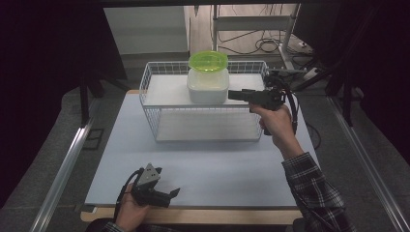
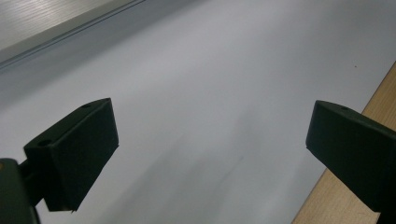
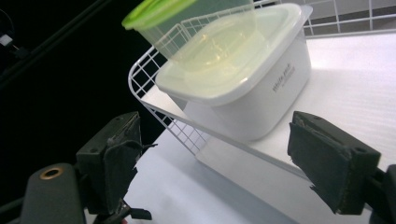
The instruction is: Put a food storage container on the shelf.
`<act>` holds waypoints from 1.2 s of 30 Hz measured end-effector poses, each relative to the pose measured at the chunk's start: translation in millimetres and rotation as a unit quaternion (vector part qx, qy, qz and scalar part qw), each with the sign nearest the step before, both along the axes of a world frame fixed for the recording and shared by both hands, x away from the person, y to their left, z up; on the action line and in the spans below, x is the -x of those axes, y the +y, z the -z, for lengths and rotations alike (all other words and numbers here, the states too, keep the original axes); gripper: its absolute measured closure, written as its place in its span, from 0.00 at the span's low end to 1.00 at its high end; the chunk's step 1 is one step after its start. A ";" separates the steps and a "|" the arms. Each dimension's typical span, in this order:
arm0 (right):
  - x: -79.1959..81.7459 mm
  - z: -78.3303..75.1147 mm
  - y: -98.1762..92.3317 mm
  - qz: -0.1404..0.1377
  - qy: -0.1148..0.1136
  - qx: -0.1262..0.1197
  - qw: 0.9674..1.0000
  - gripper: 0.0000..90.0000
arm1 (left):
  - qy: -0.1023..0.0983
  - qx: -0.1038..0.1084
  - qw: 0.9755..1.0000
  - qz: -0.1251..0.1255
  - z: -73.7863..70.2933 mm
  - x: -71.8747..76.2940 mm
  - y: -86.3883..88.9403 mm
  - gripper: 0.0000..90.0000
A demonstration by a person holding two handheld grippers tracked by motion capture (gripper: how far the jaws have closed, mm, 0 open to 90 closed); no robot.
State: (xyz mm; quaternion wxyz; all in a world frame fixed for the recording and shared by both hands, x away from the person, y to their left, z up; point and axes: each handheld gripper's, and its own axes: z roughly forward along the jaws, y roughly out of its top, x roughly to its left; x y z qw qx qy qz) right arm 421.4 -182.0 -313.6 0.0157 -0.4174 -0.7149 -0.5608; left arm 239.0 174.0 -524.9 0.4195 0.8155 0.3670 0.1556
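A: What is in the wire basket (image 1: pixel 150 79)?

B: A white square container (image 1: pixel 207 86) stands on the white upper shelf (image 1: pixel 164 92) of the basket, toward the back and near the middle. On top of it sits a clear tub with a bright green lid (image 1: pixel 208 60).

A: Anything inside them?

B: The white container (image 3: pixel 261 88) has a milky, translucent lid pressed on, and what lies under it I cannot tell. The clear tub (image 3: pixel 205 28) looks pale yellow-green through its wall; whether it holds anything I cannot tell either. The basket's lower level has a bare white floor.

A: How does the white container look close up?

B: It has rounded corners, smooth glossy sides that taper a little toward the base, and small dark lettering on one side, too small to read. It stands upright and flat on the shelf.

A: And the grippers?

B: The right gripper (image 1: pixel 237 95) is held level at the basket's right side, its tips just beside the white container. Its fingers (image 3: pixel 114 158) stand spread with nothing between the pads. The left gripper (image 1: pixel 167 195) rests low at the near edge of the bench (image 1: pixel 217 164), well apart from the basket, fingers (image 2: pixel 77 154) wide apart over the bare grey-white surface.
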 end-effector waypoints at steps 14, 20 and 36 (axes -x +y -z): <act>12.3 17.4 -2.0 0.008 -0.033 0.041 0.999 0.12 | 0.000 -0.005 1.000 0.002 0.2 0.3 -0.2 0.02; 18.7 24.3 -2.1 0.009 -0.047 0.064 0.997 0.08 | -0.005 0.001 1.000 0.002 -0.3 1.0 -0.6 0.03; 39.6 47.1 -3.7 0.003 -0.096 0.125 0.988 0.03 | -0.009 0.013 1.000 0.017 -2.8 2.6 -0.9 0.03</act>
